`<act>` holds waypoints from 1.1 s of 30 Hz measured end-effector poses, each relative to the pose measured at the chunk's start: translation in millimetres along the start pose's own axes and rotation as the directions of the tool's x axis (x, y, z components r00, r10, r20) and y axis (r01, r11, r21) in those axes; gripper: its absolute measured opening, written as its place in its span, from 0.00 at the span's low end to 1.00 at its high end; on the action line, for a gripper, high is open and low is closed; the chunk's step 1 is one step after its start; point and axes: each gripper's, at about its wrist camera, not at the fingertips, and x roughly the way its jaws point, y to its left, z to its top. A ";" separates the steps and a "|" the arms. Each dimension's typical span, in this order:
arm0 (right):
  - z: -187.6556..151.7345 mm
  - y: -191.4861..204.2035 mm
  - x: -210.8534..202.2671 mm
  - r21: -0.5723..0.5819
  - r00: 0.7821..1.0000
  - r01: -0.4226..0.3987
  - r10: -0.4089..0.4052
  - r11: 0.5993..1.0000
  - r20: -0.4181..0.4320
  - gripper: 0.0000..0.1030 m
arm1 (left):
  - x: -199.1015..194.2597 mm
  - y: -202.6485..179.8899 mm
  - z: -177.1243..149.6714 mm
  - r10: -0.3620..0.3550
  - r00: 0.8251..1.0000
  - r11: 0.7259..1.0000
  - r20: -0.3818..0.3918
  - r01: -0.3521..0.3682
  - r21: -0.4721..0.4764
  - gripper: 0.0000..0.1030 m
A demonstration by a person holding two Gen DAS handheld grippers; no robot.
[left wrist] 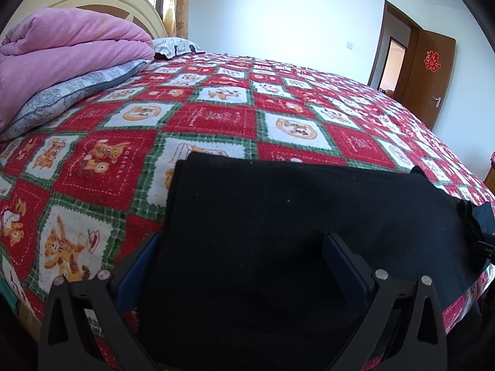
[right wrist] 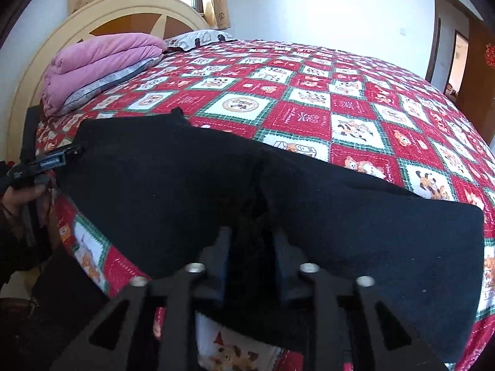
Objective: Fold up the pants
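Bedroom, checked bed (left wrist: 216,114): black pants (left wrist: 294,216) lie partly folded at its near edge. Left gripper (left wrist: 241,247) jaws apart around cloth; right gripper (right wrist: 252,241) clamps a fold. Folding remains.

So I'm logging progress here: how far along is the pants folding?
Partly done: the black pants lie on the bed's patterned cover, seemingly doubled, with layered edges at one end. In hand: the right gripper pinches a ridge of fabric; the left gripper straddles the cloth, open. Left: at least another fold.
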 end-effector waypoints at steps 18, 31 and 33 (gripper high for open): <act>-0.5 -19.3 -33.6 0.034 0.999 0.029 -0.030 0.999 0.039 0.51 | -2.9 0.0 -1.9 0.004 1.000 1.000 -0.001 -0.004 -0.001 0.90; 5.0 -27.6 -46.9 0.061 0.995 0.049 -0.054 0.997 0.078 0.51 | -18.3 -8.3 5.1 -0.023 0.999 0.999 -0.044 0.024 0.027 0.30; 6.5 -28.6 -51.8 0.060 0.995 0.049 -0.054 0.997 0.089 0.51 | -23.1 -7.4 8.5 -0.042 0.998 0.999 -0.037 0.042 0.011 0.29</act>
